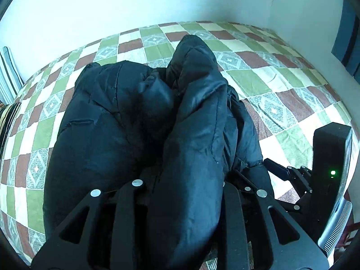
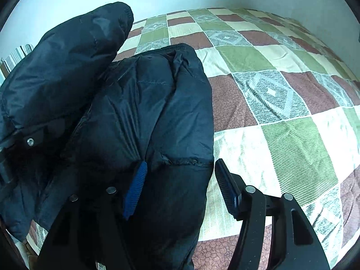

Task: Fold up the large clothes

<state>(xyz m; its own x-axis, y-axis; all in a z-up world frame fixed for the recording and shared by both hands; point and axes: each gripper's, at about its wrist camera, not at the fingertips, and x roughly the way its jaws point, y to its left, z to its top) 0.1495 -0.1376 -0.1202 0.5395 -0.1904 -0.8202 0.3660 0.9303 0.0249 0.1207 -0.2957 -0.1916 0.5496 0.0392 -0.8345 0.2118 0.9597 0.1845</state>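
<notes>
**Mid-fold: puffy jacket bunched on the bed, sleeve fold in hand**

I'm partway through folding. The dark padded jacket (image 1: 126,117) lies in a heap on the bed (image 1: 281,83), which has a checked green, brown and cream cover, near the front edge and left of middle. My left hand-held gripper (image 1: 180,193) has a thick roll of the jacket, a sleeve by the look of it, between its fingers; the fabric hides the tips, so I can't tell if they pinch it or just cradle it. My right hand-held gripper (image 2: 180,182) stands fairly wide at the jacket's right edge, blue pad against the cloth, other finger clear over the cover, holding nothing.

Next, I judge: lay that roll across the body, then close the right one on the edge.

The jacket is shiny, quilted, puffy and springy, and will likely bounce open.
</notes>
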